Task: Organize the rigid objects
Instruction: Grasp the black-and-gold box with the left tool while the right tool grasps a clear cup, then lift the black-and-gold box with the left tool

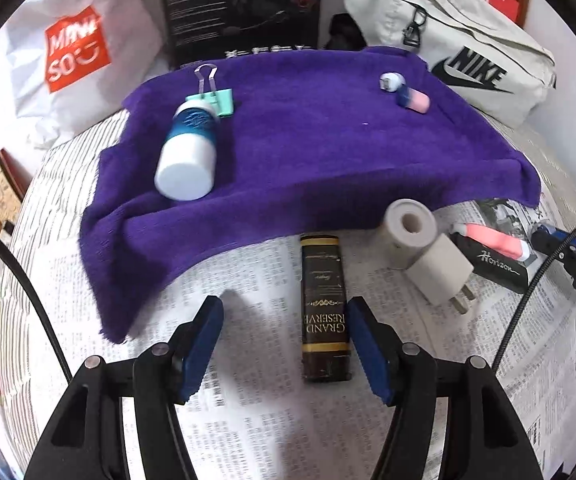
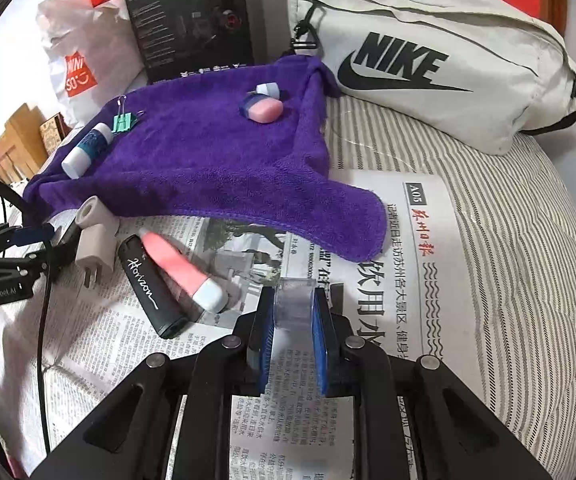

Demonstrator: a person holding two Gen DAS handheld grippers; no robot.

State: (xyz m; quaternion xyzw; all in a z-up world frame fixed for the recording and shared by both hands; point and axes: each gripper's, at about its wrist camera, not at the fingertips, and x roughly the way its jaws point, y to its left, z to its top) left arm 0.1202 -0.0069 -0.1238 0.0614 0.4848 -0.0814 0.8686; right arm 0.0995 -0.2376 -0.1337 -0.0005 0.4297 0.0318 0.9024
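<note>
My left gripper (image 1: 285, 322) is open; a dark "Grand Reserve" box (image 1: 325, 312) lies on the newspaper between its fingers, near the right one. My right gripper (image 2: 294, 312) is shut on a clear plastic piece (image 2: 292, 307) above the newspaper. On the purple towel (image 1: 308, 148) lie a white and blue bottle (image 1: 189, 152), a green binder clip (image 1: 212, 96), a pink and blue eraser (image 1: 412, 98) and a small white cap (image 1: 390, 80). A white tape roll (image 1: 408, 226), white plug adapter (image 1: 442, 270), black "Horizon" stick (image 2: 149, 286) and pink tube (image 2: 185, 270) lie on the newspaper.
A white Nike bag (image 2: 428, 52) sits at the back right on the striped bedding (image 2: 508, 240). A Miniso plastic bag (image 1: 75, 52) and a black box (image 1: 243, 4) stand behind the towel. A black cable (image 1: 27, 288) hangs at the left.
</note>
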